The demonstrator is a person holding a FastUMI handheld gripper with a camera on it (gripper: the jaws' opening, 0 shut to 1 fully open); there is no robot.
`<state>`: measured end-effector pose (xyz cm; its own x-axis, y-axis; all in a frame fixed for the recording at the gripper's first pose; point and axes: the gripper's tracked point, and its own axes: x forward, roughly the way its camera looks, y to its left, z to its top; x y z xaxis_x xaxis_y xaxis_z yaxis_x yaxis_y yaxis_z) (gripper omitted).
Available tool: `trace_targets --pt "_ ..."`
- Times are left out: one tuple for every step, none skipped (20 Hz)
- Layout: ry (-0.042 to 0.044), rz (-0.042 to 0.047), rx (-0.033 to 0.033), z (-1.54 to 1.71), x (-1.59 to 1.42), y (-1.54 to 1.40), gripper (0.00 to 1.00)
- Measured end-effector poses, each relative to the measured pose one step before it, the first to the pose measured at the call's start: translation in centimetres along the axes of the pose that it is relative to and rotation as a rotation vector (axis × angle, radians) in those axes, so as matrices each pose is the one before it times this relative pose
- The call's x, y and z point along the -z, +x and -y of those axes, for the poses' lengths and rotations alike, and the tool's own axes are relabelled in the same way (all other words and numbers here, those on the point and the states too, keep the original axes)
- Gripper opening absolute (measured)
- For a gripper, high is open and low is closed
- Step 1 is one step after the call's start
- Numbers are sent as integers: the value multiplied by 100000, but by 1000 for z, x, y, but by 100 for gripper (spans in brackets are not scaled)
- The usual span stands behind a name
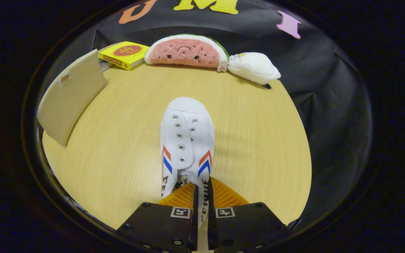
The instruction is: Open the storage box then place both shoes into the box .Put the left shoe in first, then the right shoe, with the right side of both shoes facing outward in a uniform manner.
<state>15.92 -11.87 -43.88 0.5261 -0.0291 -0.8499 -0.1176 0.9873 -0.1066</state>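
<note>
A white canvas shoe (187, 140) with red and blue chevrons and metal eyelets points away from me over the wooden table (255, 147), its toe toward the plush toys. My gripper (202, 196) is shut on the shoe's side wall near the heel opening, both fingers pressing on the thin canvas edge with printed letters. The storage box's beige lid or flap (72, 96) stands open off to the left beyond the fingers; the box's inside is hidden.
A yellow flat box (125, 54) lies at the table's far left. A watermelon-slice plush (186, 51) and a white plush (253, 67) rest along the far edge against the black cloth wall. Bare tabletop spreads right of the shoe.
</note>
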Motion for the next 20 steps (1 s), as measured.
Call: trace_targets --pt "5350 -62 -4293 -39 300 343 0" --pt "6734 -684 -6128 -156 -162 -466 1" --pt "7712 -190 -7033 -353 -110 -265 1" --pt "6341 -805 -6381 -486 88 -206 1" --pt "3836 370 -2415 -230 5 -174 0" --pt "1203 1251 -519 70 -130 -298 0" --pt "-274 1268 153 -128 24 -370 0" --pt "-492 891 374 -354 2 -349 0" --pt "497 694 47 -303 -43 -442 0" --pt "364 121 -1351 -634 108 -415 0" --pt "763 806 -1502 -745 -292 -585 0" --pt "1215 753 -2183 -760 -248 -629 1" --pt "2254 1845 -1597 -785 -539 -375 0" --pt "1329 -676 699 -63 -155 -65 0" --pt "917 -2288 462 4 578 198 0" --pt "414 -1091 1801 37 434 200 0" --pt "-1265 -1709 3515 576 738 639 0" --pt "-2080 -402 4190 512 448 876 0" --pt "-3645 794 7727 1015 335 778 0" --pt "-2600 1715 5922 904 280 288 0"
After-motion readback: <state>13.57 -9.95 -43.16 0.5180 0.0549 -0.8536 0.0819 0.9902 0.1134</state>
